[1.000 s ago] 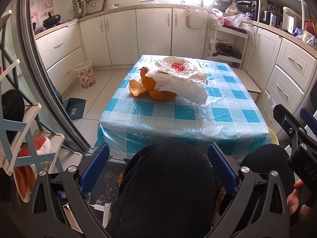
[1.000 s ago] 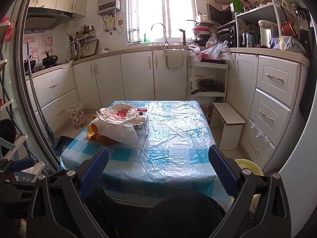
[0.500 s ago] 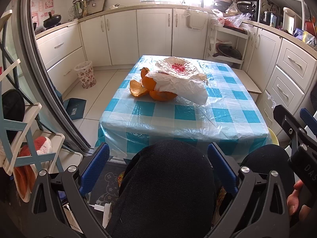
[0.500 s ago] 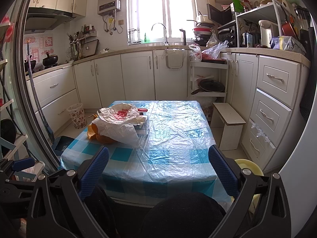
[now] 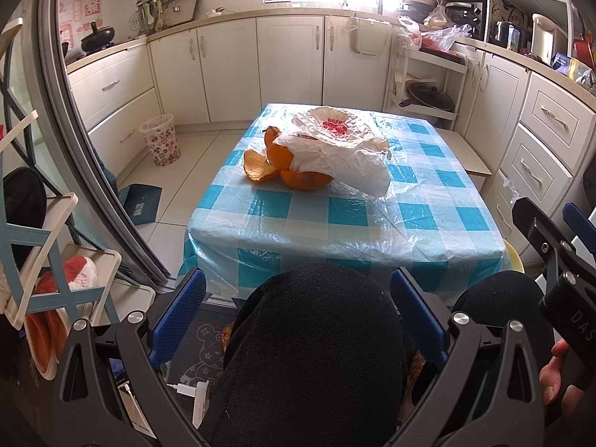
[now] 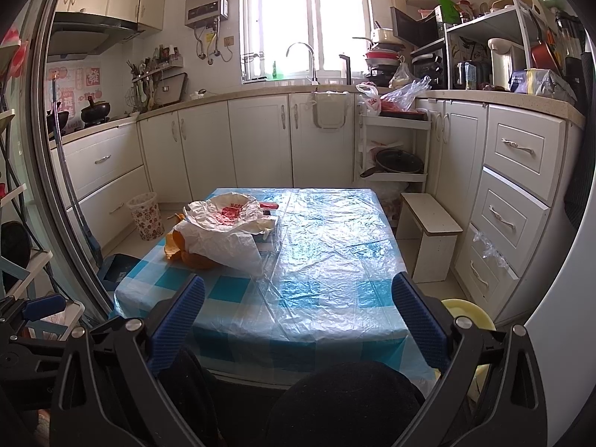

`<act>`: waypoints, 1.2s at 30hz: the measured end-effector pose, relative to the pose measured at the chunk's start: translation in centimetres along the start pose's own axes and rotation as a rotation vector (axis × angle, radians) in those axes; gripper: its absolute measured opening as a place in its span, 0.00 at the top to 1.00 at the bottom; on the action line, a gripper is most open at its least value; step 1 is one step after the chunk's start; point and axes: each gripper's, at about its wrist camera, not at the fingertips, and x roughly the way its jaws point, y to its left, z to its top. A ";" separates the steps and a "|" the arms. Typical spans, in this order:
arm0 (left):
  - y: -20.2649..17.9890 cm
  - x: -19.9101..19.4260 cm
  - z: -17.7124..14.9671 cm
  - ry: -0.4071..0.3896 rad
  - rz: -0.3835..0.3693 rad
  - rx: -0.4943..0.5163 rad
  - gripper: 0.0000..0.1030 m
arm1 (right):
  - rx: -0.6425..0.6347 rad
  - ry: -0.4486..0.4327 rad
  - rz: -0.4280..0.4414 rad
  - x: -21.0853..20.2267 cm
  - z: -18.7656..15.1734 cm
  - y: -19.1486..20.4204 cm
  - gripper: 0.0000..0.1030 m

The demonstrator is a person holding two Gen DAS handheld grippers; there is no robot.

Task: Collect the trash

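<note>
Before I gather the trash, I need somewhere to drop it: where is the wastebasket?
The wastebasket stands on the floor left of the table, against the white lower cabinets; the right wrist view shows it beyond the table's far left corner.

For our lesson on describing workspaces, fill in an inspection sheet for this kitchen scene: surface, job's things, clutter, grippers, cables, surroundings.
Surface: table under a blue-checked cloth with clear plastic sheeting.
Job's things: orange peel lying beside and partly under a crumpled white plastic bag on the table's far left part.
Clutter: a flat boxed item half hidden under the bag; what it is cannot be told.
Grippers: left gripper and right gripper both open, holding nothing, short of the table.
Cables: a white plug and cord on the floor.
Surroundings: patterned waste bin on the floor left of the table; white cabinets behind.
</note>
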 end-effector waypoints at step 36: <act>0.6 0.3 0.0 0.033 -0.036 -0.056 0.07 | 0.011 0.018 0.087 4.6 3.2 1.0 0.06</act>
